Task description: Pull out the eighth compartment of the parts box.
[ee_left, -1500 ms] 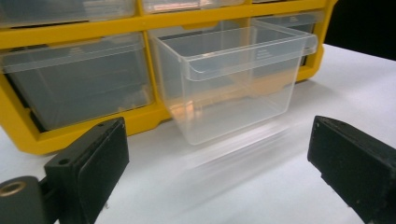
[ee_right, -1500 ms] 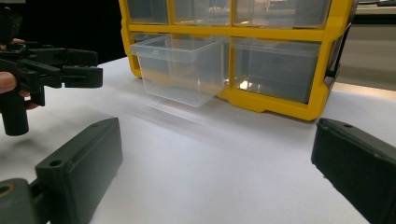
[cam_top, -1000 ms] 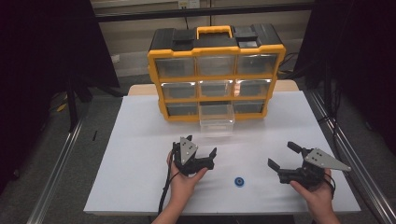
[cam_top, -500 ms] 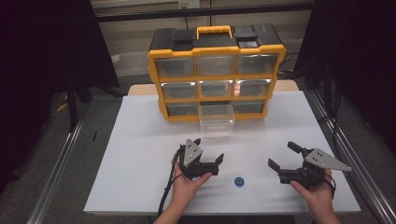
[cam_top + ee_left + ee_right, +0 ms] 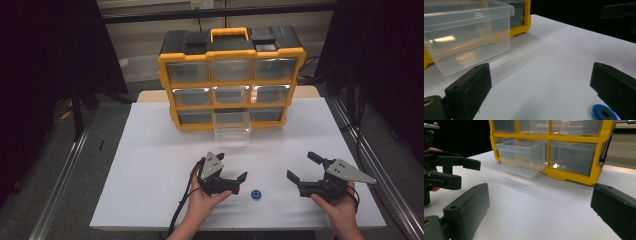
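**Both grippers open over white table, blue ring between them**

Going left to right in the high view, we see the white table top (image 5: 150,150) bare on its left part. Next the person's left hand (image 5: 202,202) holding the left gripper (image 5: 239,181), jaws spread wide, nothing between them. Its tips point right toward the small blue ring-shaped washer with a dark centre (image 5: 257,194), which lies flat on the table just beside that gripper and apart from the tips. In the left gripper view the washer (image 5: 603,113) sits right at the inner edge of the jaw on the right of that view; we cannot tell if it touches, the jaw hides part of it.

Behind the centre stands the yellow and black plastic drawer organiser with clear drawers (image 5: 231,75); its clear plastic bottom-middle drawer (image 5: 231,125) is pulled out toward the person and looks empty. The right gripper view shows that drawer (image 5: 521,157) sticking out, front tilted slightly down.

At the right, the right hand (image 5: 337,210) holds the right gripper (image 5: 304,167), jaws wide apart, gripping nothing, well apart from the washer and pointing left and forward.
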Tool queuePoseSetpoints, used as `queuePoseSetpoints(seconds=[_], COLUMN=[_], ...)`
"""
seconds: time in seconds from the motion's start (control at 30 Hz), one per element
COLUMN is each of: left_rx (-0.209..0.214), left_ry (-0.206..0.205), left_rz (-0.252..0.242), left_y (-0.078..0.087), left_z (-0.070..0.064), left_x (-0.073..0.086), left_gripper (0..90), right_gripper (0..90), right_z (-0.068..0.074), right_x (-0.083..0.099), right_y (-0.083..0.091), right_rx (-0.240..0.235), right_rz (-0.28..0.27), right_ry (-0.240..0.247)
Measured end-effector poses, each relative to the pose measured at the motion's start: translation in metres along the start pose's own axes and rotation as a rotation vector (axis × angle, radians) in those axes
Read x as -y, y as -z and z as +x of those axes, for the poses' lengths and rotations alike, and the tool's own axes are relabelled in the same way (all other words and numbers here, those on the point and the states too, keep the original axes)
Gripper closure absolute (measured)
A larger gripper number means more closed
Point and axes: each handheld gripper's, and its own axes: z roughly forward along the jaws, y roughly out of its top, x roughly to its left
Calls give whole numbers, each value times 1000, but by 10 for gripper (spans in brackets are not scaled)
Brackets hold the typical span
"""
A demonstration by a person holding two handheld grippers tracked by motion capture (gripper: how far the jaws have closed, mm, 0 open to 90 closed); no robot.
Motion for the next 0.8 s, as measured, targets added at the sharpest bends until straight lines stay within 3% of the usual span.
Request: queuePoseSetpoints(seconds=[0.07,0.43,0.5,0.6,0.8], left_rx=[24,61,70,91,128], left_ry=[7,12,3,-41,-49], left_rz=[-8,15,28,56,76], left_y=[-1,-5,-6,-7,-12], left_z=[-1,-7,-8,-9,-16], left_x=[0,1,1,-1,-2], left_gripper=[31,28,22,20,20], right_gripper=[17,18,18,18,18], right_z=[0,0,0,0,0], right_x=[0,0,0,0,0], right_y=[0,-1,-1,-1,-1], right_rx=[0,-3,-5,-3,-2], right_rz=[0,2,1,1,2], right_ry=[0,3,5,5,6])
